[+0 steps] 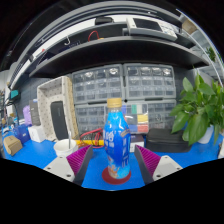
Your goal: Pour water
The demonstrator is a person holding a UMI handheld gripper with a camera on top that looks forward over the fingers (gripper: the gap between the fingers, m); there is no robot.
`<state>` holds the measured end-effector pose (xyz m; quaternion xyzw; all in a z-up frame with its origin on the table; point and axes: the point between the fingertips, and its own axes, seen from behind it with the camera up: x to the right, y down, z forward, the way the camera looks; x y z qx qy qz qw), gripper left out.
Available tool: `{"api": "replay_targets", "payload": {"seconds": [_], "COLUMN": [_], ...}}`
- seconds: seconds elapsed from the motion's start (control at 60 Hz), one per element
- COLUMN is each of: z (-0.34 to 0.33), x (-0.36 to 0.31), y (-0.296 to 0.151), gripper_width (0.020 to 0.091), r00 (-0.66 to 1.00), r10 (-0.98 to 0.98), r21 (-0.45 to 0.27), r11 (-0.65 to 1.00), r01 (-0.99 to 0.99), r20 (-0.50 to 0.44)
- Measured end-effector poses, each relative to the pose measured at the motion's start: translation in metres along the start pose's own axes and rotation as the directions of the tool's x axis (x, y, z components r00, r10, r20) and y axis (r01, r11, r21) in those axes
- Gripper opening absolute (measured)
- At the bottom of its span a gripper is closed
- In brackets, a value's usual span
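Two fingers of the handheld gripper (pixel 116 166) reach forward at the bottom of the gripper view, each with a purple pad (pixel 149 160) on its inner face, and they stand spread apart with one clear plastic bottle filled with blue liquid (pixel 117 145) standing upright between them. Whether the pads press on the bottle's sides cannot be told, since its base hides the contact; it appears to rest on its own on a small round red coaster (pixel 118 176) that lies on the bright blue tabletop (pixel 40 158). The bottle has one pale yellowish cap (pixel 115 103) and a label with red and white print low on its body. One bottle, one coaster and two pads are all that can be counted close to the fingers. To the left of the bottle, a little behind it, sits one small white cup-like vessel (pixel 64 147), and an orange and yellow tool-like object (pixel 92 142) lies between the two, too small to identify. Farther left stands one tall cream-coloured box (pixel 57 108), with several small white and blue items beside it. Behind the bottle rise two grey cabinets of small clear drawers (pixel 125 84), side by side under a dark shelf (pixel 100 45) loaded with clutter. To the right, one leafy green potted plant (pixel 200 110) stands well apart from the bottle, and a flat dark tray-like object (pixel 178 143) lies below its leaves. Nothing stands between the fingers and the bottle.
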<state>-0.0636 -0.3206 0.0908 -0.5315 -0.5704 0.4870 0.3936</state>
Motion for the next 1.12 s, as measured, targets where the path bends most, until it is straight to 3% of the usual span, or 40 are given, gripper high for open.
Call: {"api": "replay_targets", "payload": {"seconds": [0.333,1.117], "z": [-0.106,-0.188], "x": [-0.025,-0.017], "y": [0.037,0.010], "gripper_width": [0.0851,0.0851], "r00": [0.996,0.971], "r10": [0.027,-0.041], "r21": [-0.081,-0.038], "r11": [0.996,0.999], "r01": [-0.034,0.033], "r20": [-0.091,-0.235]}}
